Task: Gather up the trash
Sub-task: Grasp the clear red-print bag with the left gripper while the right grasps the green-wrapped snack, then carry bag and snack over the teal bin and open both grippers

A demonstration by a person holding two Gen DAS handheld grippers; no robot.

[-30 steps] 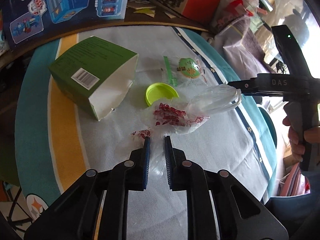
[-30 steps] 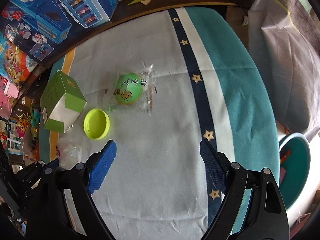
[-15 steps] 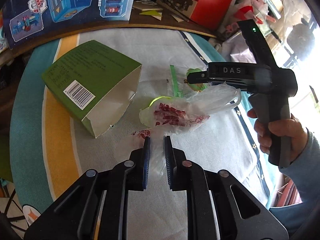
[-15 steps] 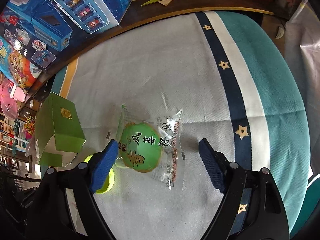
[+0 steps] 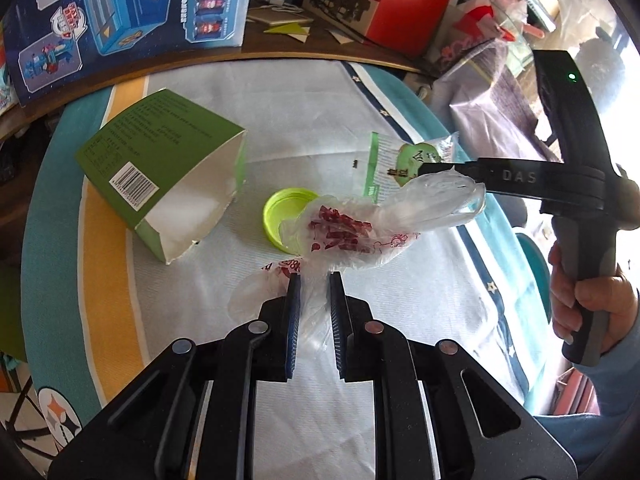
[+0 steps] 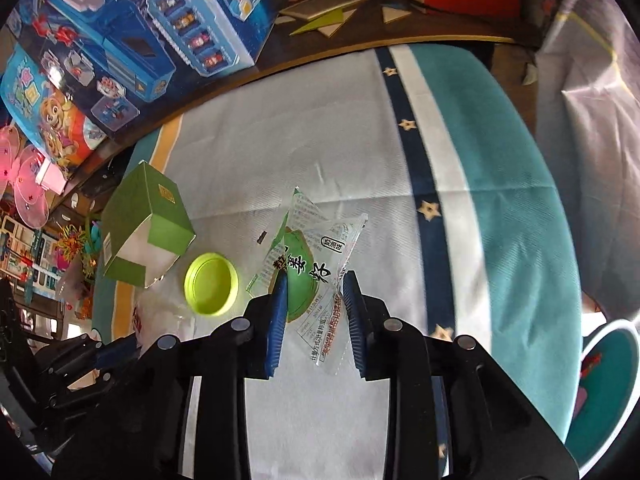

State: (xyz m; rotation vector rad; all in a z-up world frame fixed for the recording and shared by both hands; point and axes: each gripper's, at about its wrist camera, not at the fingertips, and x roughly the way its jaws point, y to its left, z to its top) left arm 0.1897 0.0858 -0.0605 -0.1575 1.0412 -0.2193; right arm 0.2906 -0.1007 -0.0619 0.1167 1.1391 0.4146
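While the left gripper [image 5: 311, 280] sits at 6 o'clock in its own view, its blue-padded jaws stand nearly together and clenched on the near edge of a thin clear plastic bag with red print [image 5: 352, 232]; the film bunches between the pads, and the bag's mouth lifts away toward 2 o'clock. Just beyond the bag, at 12 o'clock from the fingertips, a round lime-green plastic lid [image 5: 282, 210] lies open side up on the white tablecloth with teal, yellow and navy starred stripes [image 5: 280, 112], partly covered by the bag. At 10 o'clock from the lid, a green cardboard box with a barcode label [image 5: 160, 160] lies on its side, open white end facing the camera. In the right wrist view, the right gripper [image 6: 313, 280] has its jaws closing on a clear snack wrapper with a green disc and black characters [image 6: 316, 248]; the wrapper crumples and tilts up between the pads, which touch it on both sides. A hand [image 5: 592, 304] grips that tool's handle at 3 o'clock in the left view. Farthest off, blue toy boxes [image 6: 132, 40] and a red box [image 5: 400, 0] stand beyond the table edge.
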